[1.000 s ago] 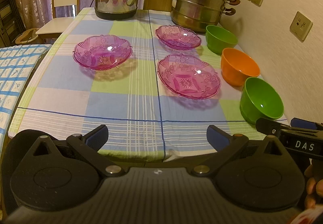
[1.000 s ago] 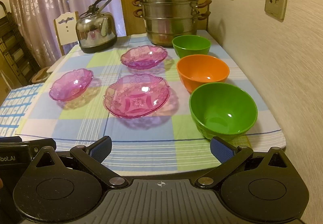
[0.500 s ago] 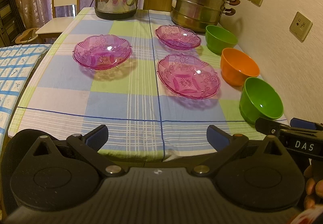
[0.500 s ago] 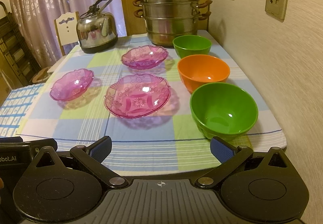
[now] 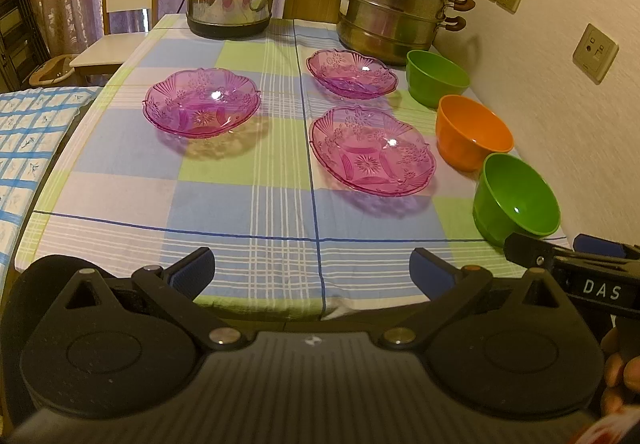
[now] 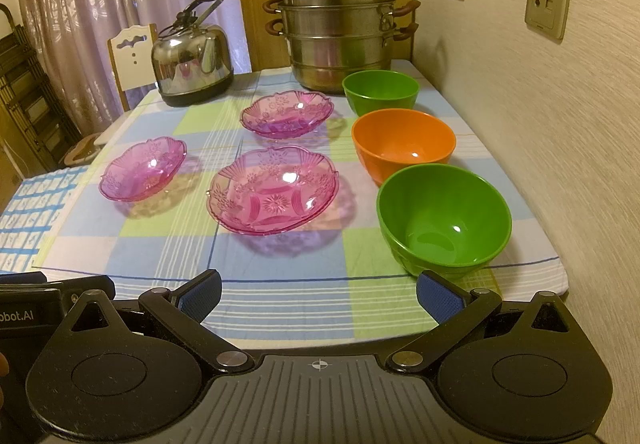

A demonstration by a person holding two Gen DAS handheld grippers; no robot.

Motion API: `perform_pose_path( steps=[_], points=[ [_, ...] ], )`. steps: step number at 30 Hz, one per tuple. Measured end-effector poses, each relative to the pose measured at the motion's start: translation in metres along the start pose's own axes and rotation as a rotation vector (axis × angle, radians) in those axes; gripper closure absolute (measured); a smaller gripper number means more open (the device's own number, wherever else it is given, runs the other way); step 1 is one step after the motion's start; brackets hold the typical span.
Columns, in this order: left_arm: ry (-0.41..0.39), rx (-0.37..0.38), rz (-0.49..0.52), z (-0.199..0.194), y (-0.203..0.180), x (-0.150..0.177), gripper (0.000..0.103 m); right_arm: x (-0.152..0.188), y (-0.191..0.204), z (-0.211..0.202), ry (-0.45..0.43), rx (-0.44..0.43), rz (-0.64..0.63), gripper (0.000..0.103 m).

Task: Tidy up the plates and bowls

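Plastic, light and stiff, the near green bowl (image 6: 444, 218) sits just ahead of my right jaws (image 6: 318, 294), which gape wide and empty; I'd pinch its rim. My left jaws (image 5: 312, 272) gape empty too, the nearest pink plate (image 5: 372, 150) beyond them, slippery, probably brittle.

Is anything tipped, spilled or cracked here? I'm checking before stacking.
Nothing stands out. The three pink plates and three bowls sit upright and apart on the tablecloth, with no spill or visible damage.
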State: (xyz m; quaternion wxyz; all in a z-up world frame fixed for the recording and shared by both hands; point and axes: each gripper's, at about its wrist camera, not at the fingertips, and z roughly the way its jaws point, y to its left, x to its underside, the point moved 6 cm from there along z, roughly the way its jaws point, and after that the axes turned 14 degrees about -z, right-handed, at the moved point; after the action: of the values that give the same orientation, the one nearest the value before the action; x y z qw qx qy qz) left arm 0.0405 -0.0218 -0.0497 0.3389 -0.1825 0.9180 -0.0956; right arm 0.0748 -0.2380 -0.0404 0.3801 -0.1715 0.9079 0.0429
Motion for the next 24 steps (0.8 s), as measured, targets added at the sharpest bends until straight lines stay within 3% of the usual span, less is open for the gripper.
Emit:
perform_pose_path(
  steps=[13, 24],
  points=[
    [-0.013, 0.007, -0.021, 0.000, -0.001, -0.002, 0.000, -0.001, 0.001, 0.000, -0.001, 0.002, 0.001, 0.000],
    [-0.020, 0.042, -0.077, 0.016, 0.011, -0.031, 0.000, -0.012, 0.006, 0.008, -0.036, -0.011, 0.022, 0.000]
  ],
)
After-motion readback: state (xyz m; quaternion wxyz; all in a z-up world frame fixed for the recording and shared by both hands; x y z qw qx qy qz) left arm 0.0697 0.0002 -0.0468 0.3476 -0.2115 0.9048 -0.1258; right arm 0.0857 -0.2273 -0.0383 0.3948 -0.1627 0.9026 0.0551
